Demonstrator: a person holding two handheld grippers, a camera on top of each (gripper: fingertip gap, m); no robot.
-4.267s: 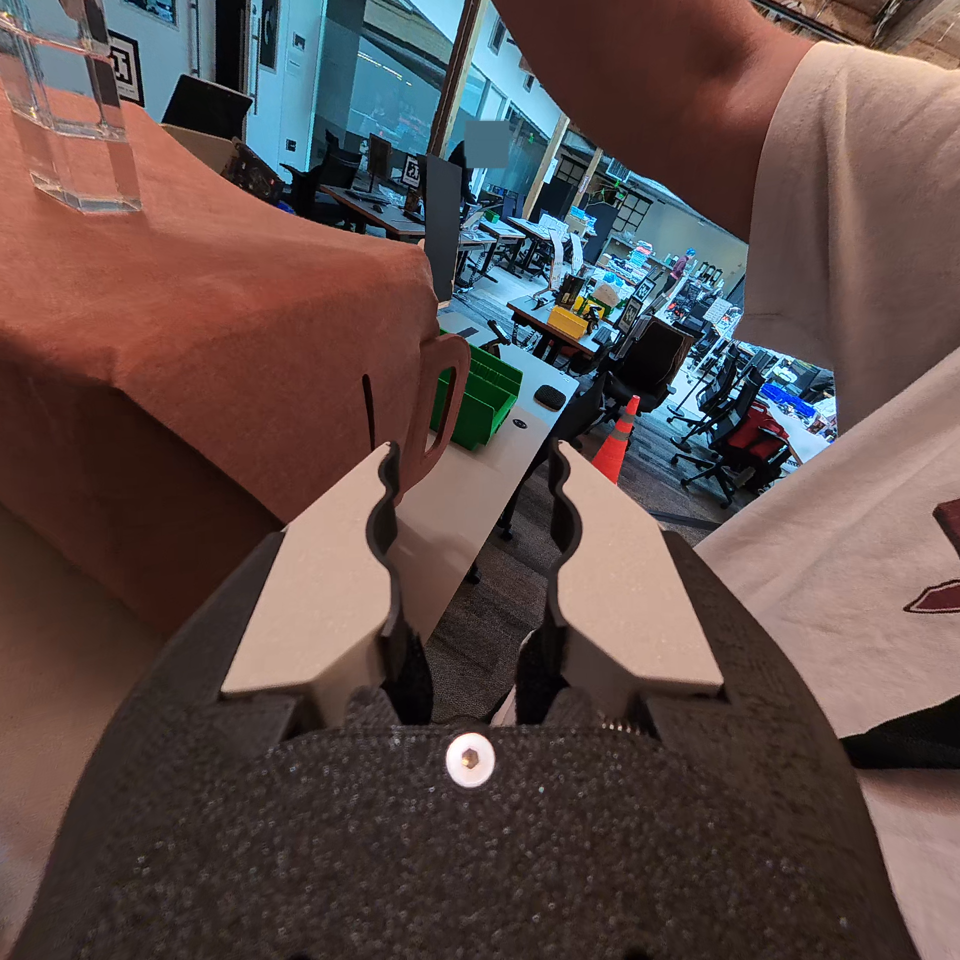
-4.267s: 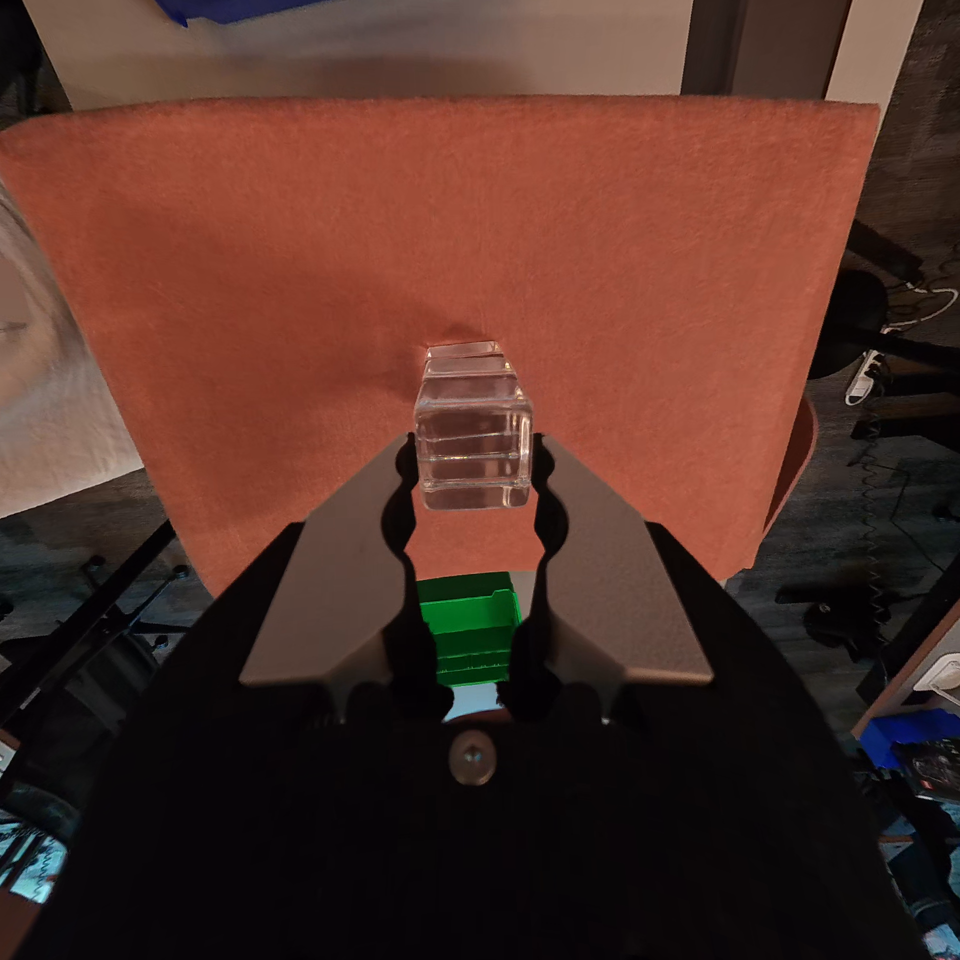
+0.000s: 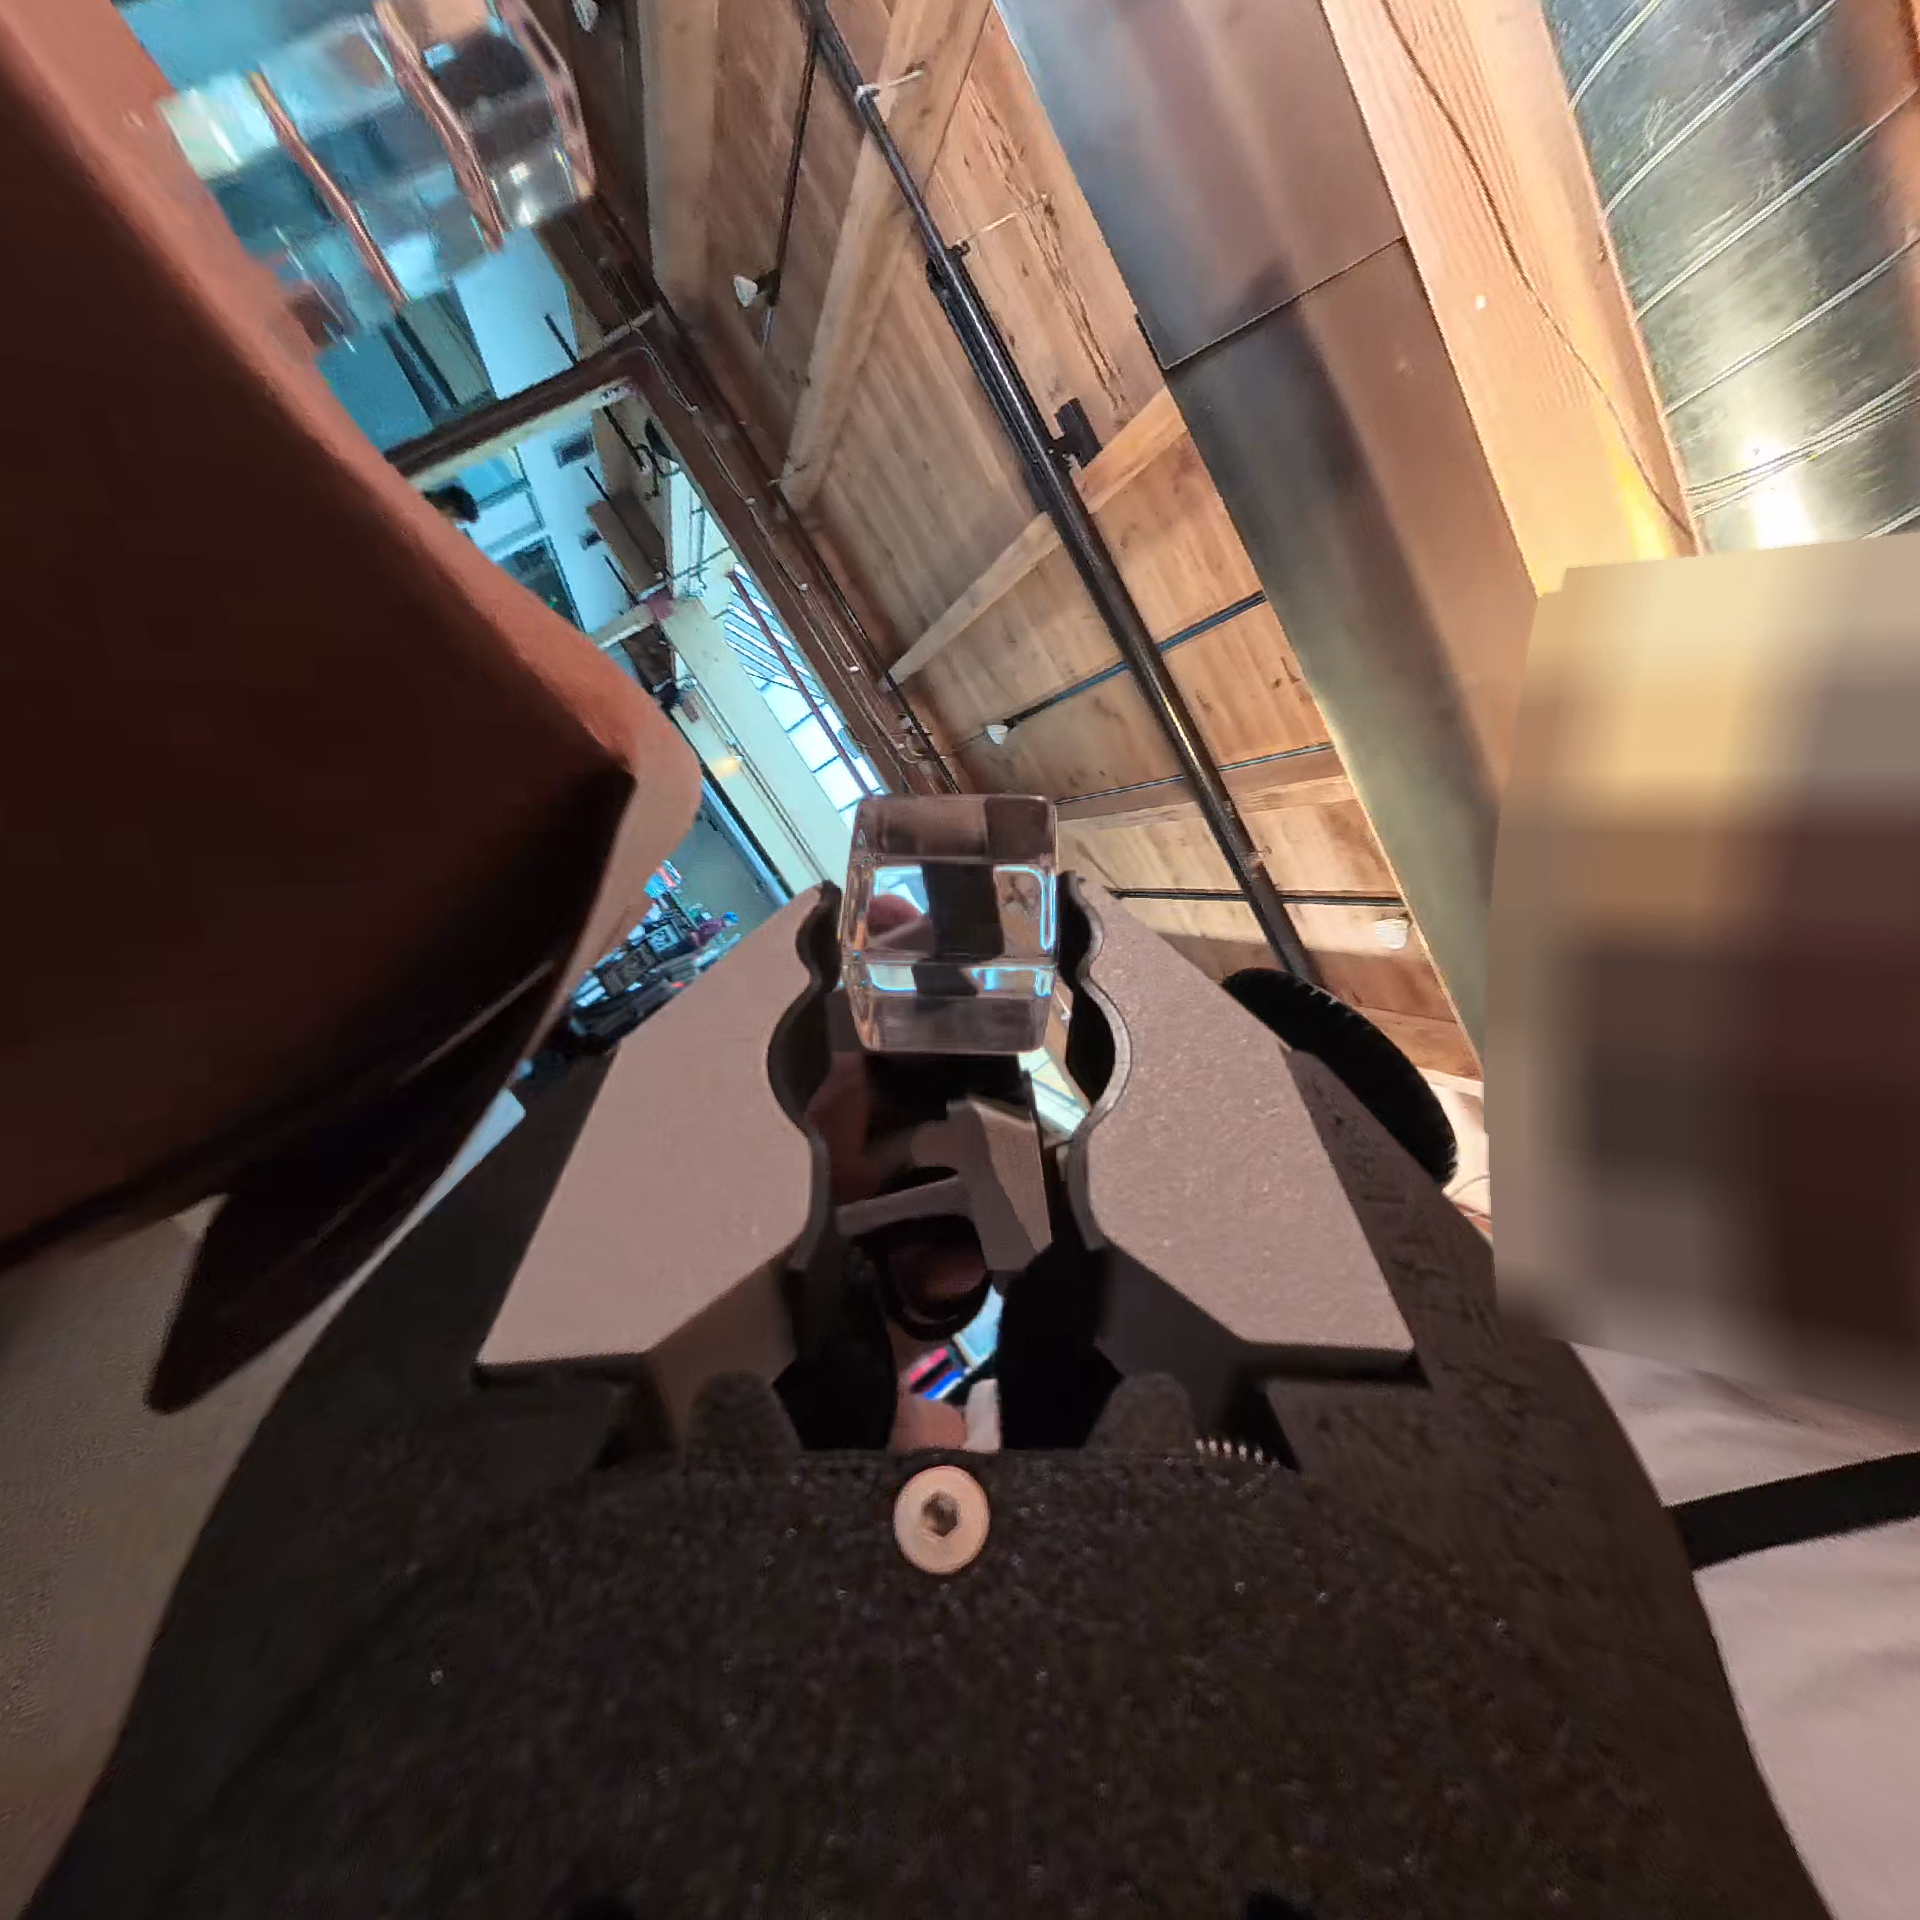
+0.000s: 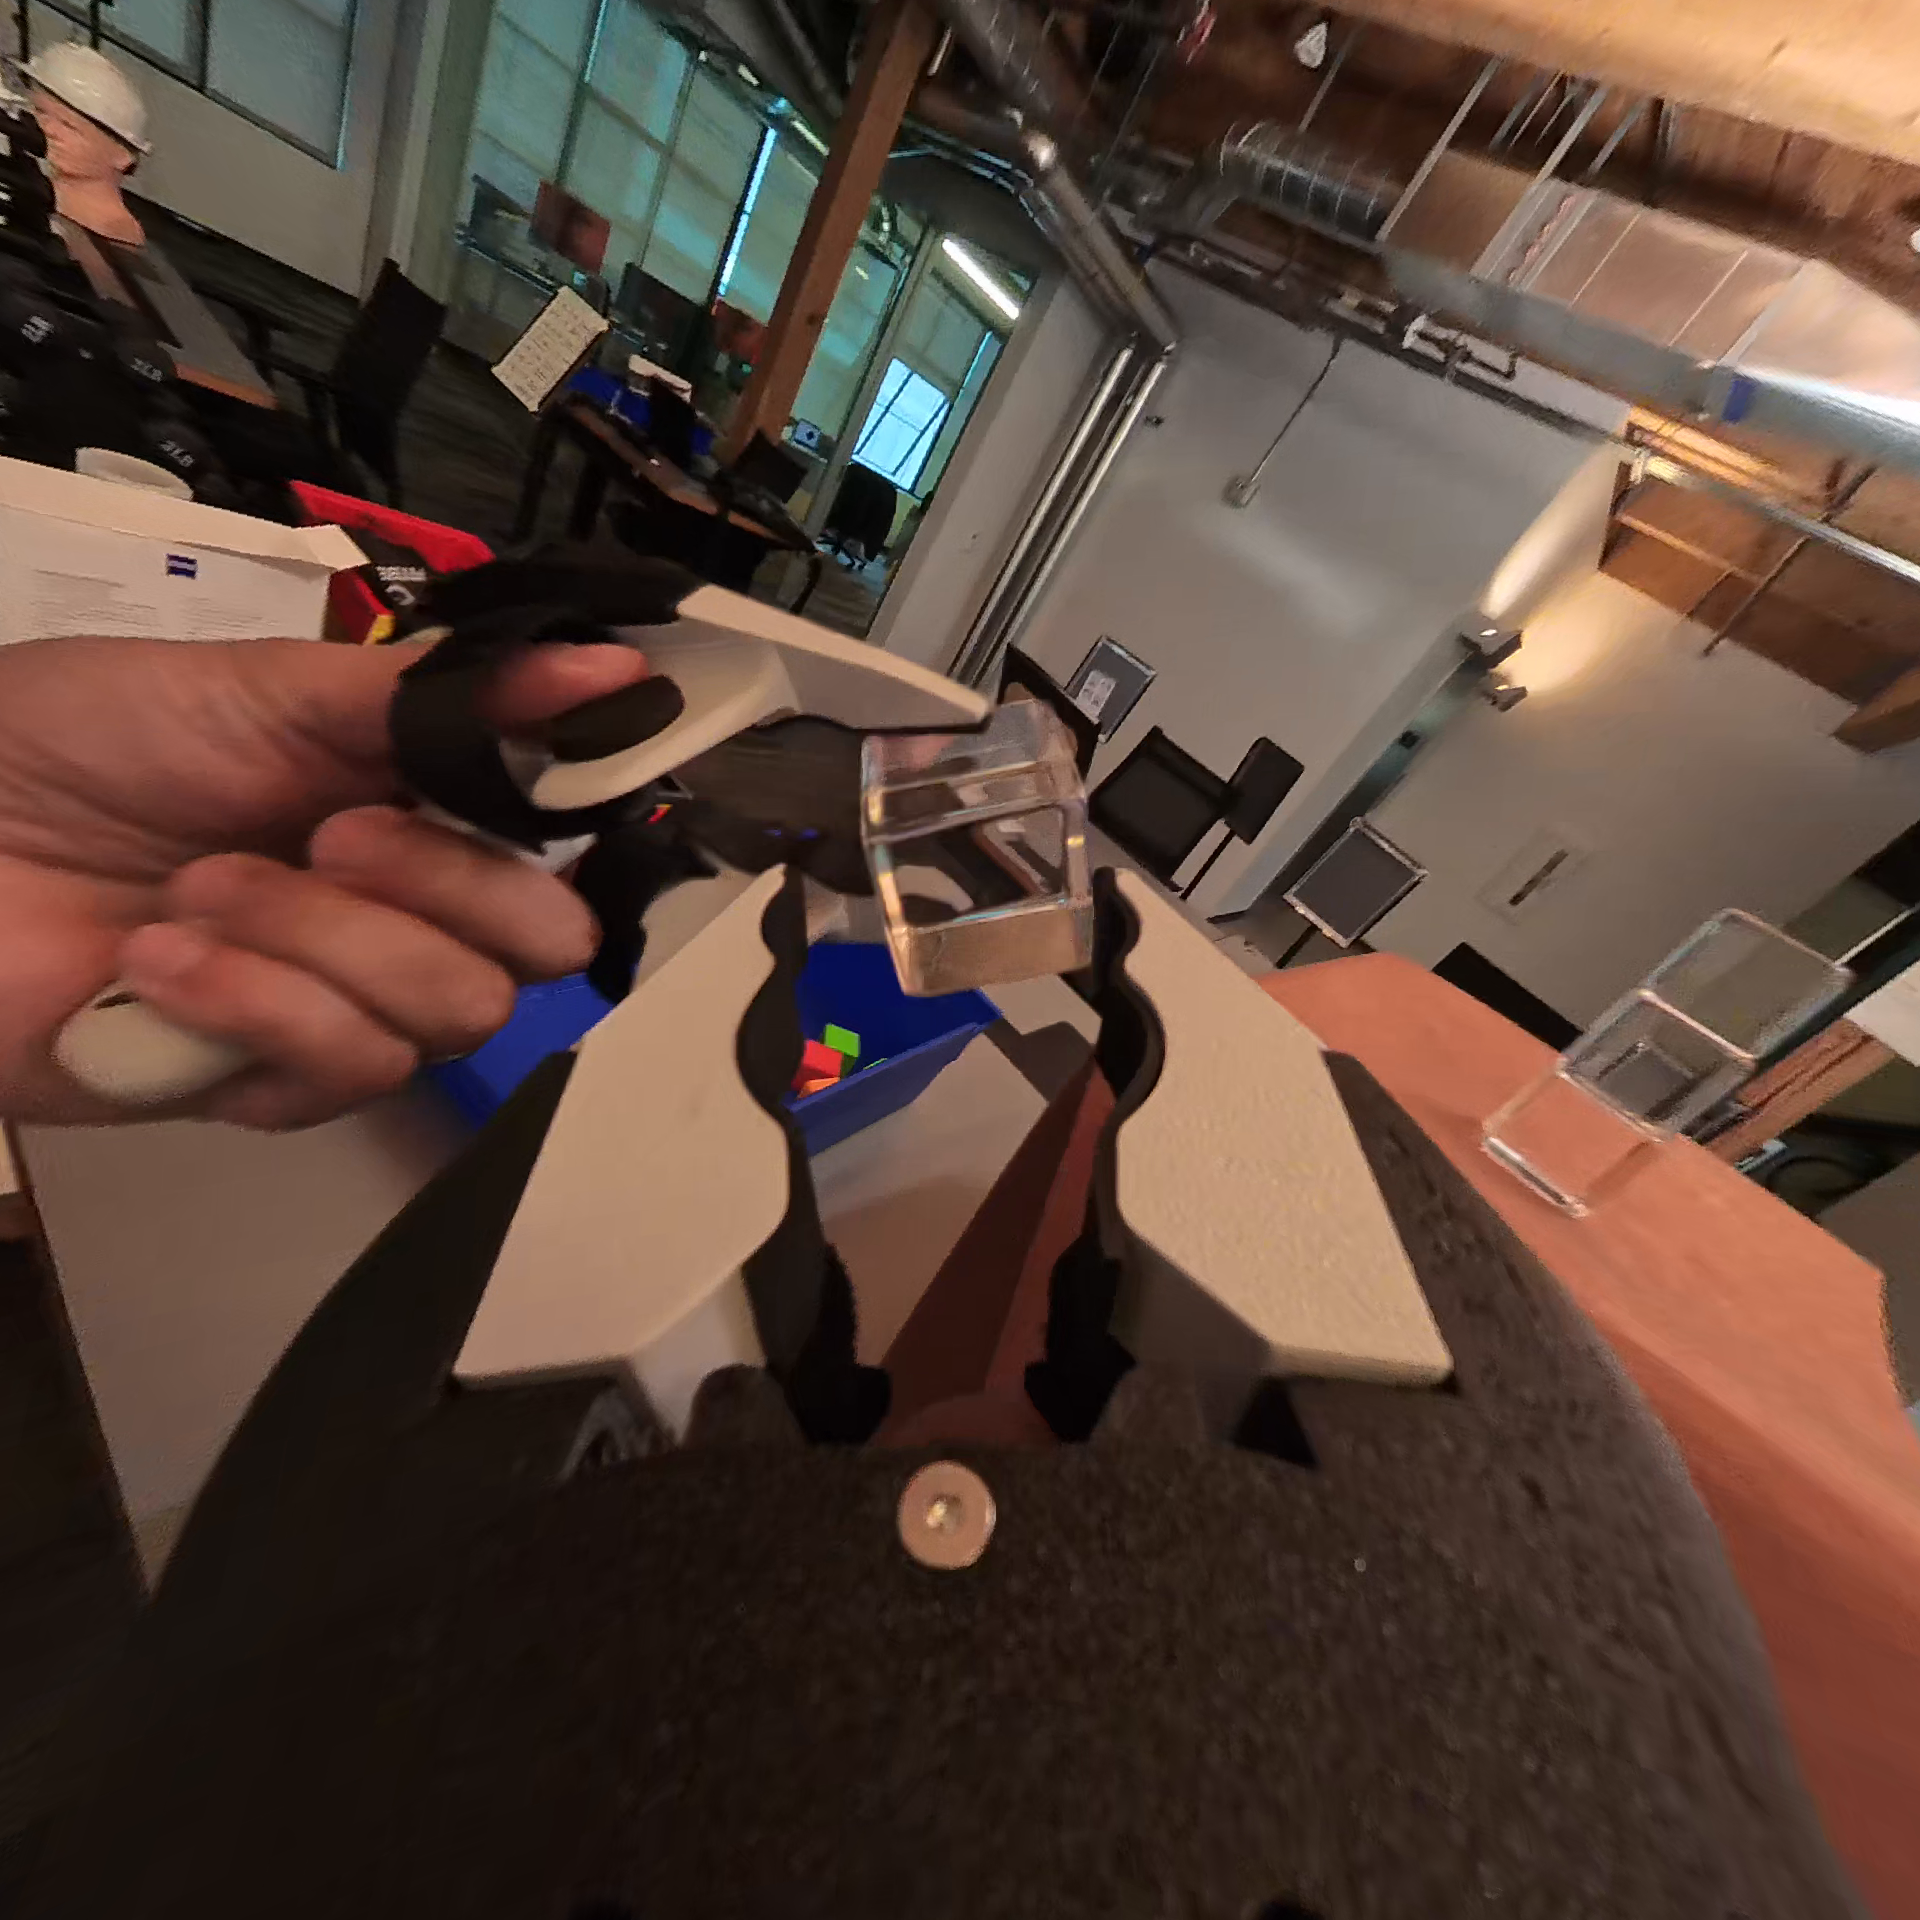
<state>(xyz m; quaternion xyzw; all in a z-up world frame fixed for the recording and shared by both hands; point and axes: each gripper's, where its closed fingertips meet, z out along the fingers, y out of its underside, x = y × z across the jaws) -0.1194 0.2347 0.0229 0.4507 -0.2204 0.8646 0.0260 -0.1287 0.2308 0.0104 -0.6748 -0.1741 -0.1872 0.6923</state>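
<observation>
- Left gripper [image 3: 951, 925], grey-fingered with black body: was tilted upward toward a wooden ceiling [image 3: 1039, 499]; its fingers were pressed against both sides of a clear acrylic cube [image 3: 951, 925], which was held at the fingertips.
- Same left gripper [image 4: 935, 748], as seen from the right wrist view: was held level by a bare hand [image 4: 239, 873], fingers wrapped round its white handle, the clear acrylic cube [image 4: 977, 862] carried at its tip.
- Right gripper [image 4: 945, 935], matching build: jaws were parted, nothing clamped; the cube sat just ahead of the fingertips, close to the right-hand one; contact could not be told.
- Rust-brown felt-covered block [image 4: 1621, 1278]: was placed below and right of the right gripper, filling the left of the left wrist view [image 3: 260, 727].
- Stack of clear acrylic cubes [image 4: 1662, 1049]: was stood on the felt, well apart from both grippers.
- Blue plastic bin [image 4: 894, 1039] of coloured blocks: was seen between the right fingers, lower down.
</observation>
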